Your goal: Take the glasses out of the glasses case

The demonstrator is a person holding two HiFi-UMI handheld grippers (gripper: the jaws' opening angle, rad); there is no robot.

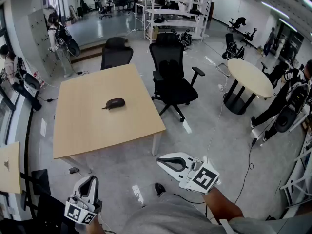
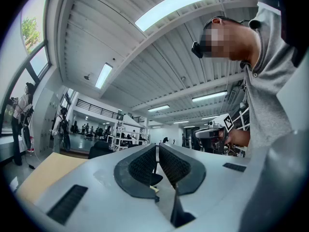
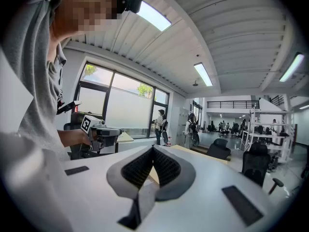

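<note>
A dark, closed glasses case [image 1: 115, 103] lies near the middle of the light wooden table [image 1: 87, 130]. Both grippers hang close to the person's body over the floor, well short of the table. My left gripper [image 1: 89, 179] is at the bottom left, its jaws closed together with nothing between them [image 2: 157, 151]. My right gripper [image 1: 161, 161] is at the lower middle, pointing left, jaws also closed and empty [image 3: 153, 151]. Each gripper view looks up toward the ceiling and shows the other gripper: the right gripper [image 2: 215, 129] and the left gripper [image 3: 99, 132]. No glasses are visible.
Two black office chairs [image 1: 173, 77] [image 1: 116, 52] stand at the table's far side. A round table [image 1: 249, 77] is at the right, with people and gear beside it. People stand at the left wall [image 1: 58, 38]. A cable [image 1: 243, 174] runs across the floor.
</note>
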